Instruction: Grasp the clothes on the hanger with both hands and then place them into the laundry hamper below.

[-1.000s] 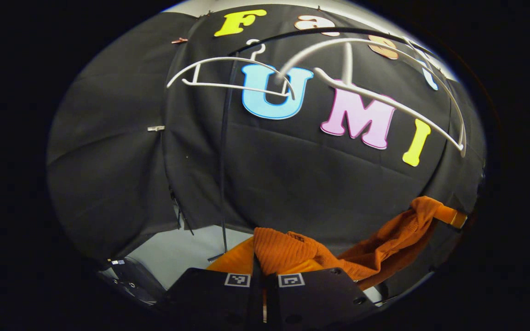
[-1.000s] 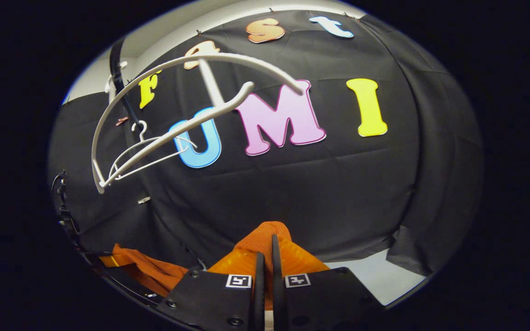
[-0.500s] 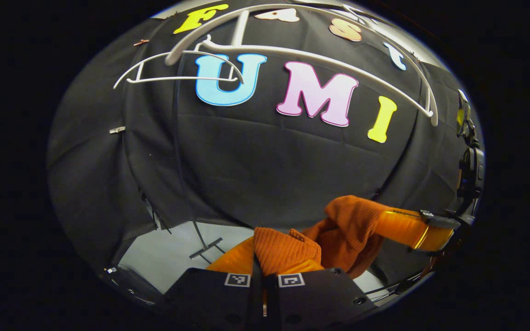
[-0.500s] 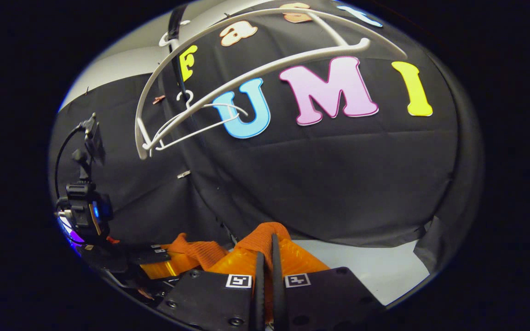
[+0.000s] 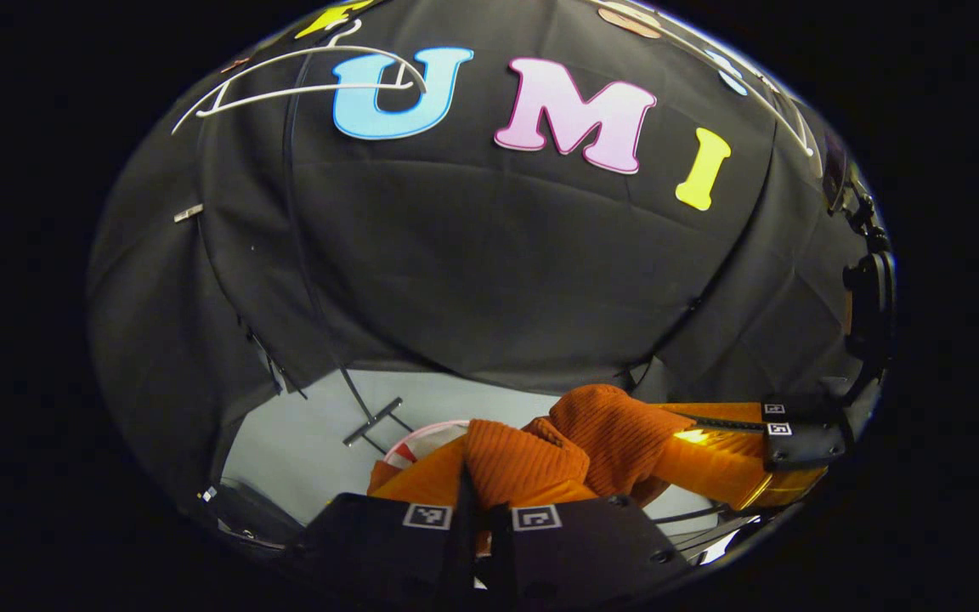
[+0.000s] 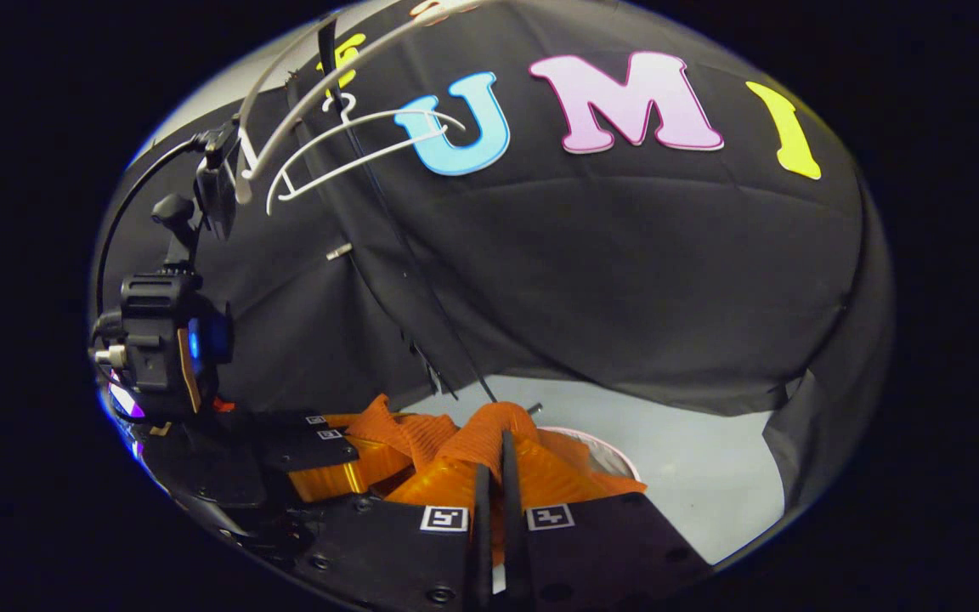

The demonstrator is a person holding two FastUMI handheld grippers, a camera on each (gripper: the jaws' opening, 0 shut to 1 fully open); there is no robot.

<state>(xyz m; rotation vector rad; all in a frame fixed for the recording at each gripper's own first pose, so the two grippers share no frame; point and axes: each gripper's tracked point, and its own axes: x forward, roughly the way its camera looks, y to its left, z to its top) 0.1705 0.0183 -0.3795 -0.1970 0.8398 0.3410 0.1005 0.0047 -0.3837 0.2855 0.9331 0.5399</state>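
Black cloth wall behind, pale floor [image 5: 302, 433] showing below its hem. Left gripper view: left gripper [image 5: 477, 476] clenched on a bunched fold of the orange garment [image 5: 532, 459], cloth running rightward to the right gripper [image 5: 710, 442]; white hanger [image 5: 285, 76] hangs bare up top. Hamper rim [image 5: 421, 438] just beyond the cloth.

Right gripper view: right gripper [image 6: 494, 476] pinching the same garment [image 6: 489, 442], left gripper [image 6: 328, 463] close beside it. Hamper rim [image 6: 604, 450] under the cloth, open floor to its right. No readable labels.

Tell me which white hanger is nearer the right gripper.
The thick hanger at the top left; the thin hanger hangs farther back, looking smaller, by the cloth wall.
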